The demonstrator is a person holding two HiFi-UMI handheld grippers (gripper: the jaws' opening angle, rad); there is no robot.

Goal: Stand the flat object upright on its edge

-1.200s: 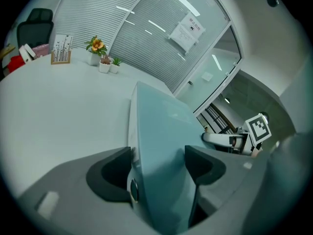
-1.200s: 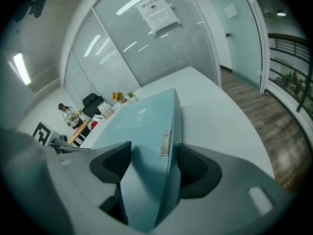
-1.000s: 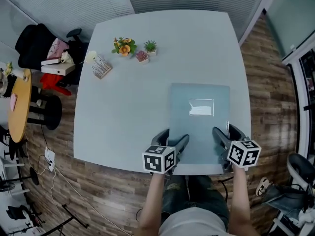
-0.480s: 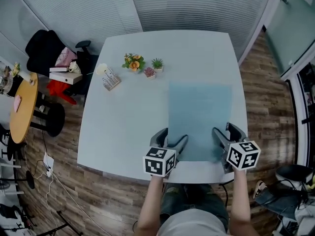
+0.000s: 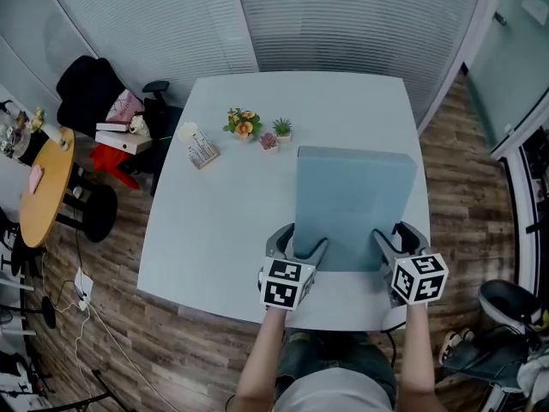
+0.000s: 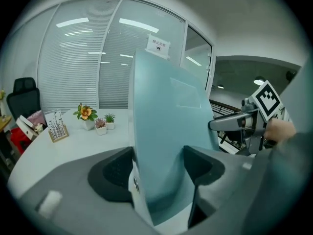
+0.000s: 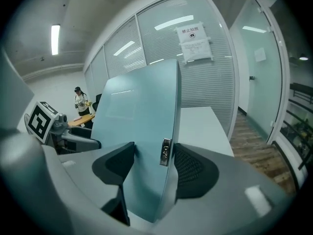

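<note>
A pale blue flat case (image 5: 352, 204) rests on its near edge on the white table (image 5: 232, 196), tilted steeply up with its far edge raised. My left gripper (image 5: 305, 240) is shut on its near left corner, and my right gripper (image 5: 390, 234) is shut on its near right corner. In the left gripper view the case (image 6: 166, 131) rises between the black pads of the left gripper (image 6: 156, 165). The right gripper view shows the case (image 7: 137, 131) with a small metal clasp (image 7: 166, 152) on its edge, clamped in the right gripper (image 7: 149, 165).
An orange flower pot (image 5: 244, 124), two small plants (image 5: 282, 128) and a card stand (image 5: 202, 151) sit at the table's far left. A chair with a black coat (image 5: 86, 84) and a round wooden table (image 5: 43, 187) stand to the left. The table's near edge runs just below the grippers.
The case lay flat on the table a second ago. Its far edge has swung up and both grippers have kept their hold on the near corners.
</note>
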